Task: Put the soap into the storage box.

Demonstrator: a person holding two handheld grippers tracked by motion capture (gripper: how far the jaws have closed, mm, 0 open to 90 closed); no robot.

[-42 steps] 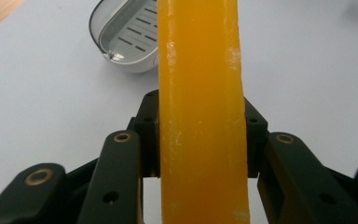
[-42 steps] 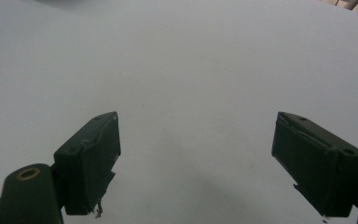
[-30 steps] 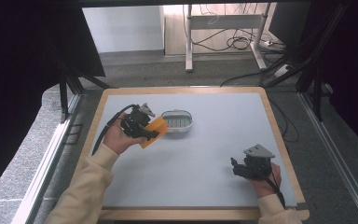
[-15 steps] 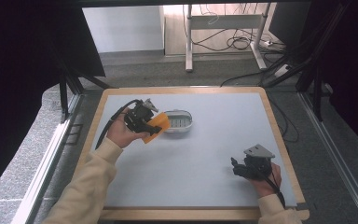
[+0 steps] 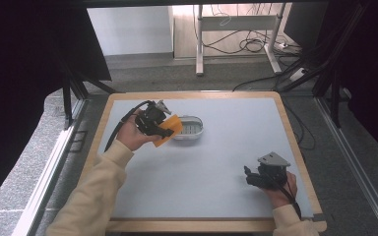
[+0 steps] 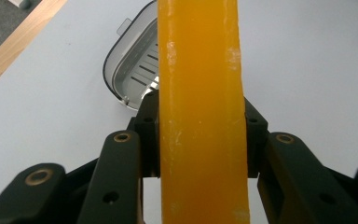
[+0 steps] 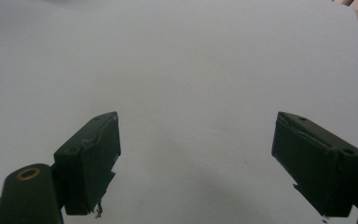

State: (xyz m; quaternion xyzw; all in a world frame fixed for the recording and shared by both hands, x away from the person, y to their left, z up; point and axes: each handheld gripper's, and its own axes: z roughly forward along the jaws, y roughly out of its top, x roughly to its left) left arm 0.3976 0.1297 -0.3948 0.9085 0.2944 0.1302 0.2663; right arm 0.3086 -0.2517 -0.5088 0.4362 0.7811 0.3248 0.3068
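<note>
Right tongs (image 5: 248,176) near the front right edge of the pale tabletop (image 5: 216,162), low over the bare surface, released, with a wide gap between the black jaws and nothing in it. Farther back on the left, left tongs (image 5: 165,129) clenched on an orange soap bar (image 5: 171,129), pads pressing its two long sides, bar held above the tabletop. Just beyond the bar, a grey slotted soap dish (image 5: 191,128) sits flat on the tabletop, the bar's far end at its left rim.

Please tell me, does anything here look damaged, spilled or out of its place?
Nothing stands out. The left gripper holds the orange soap bar firmly beside the empty soap dish; the right gripper rests open.
</note>
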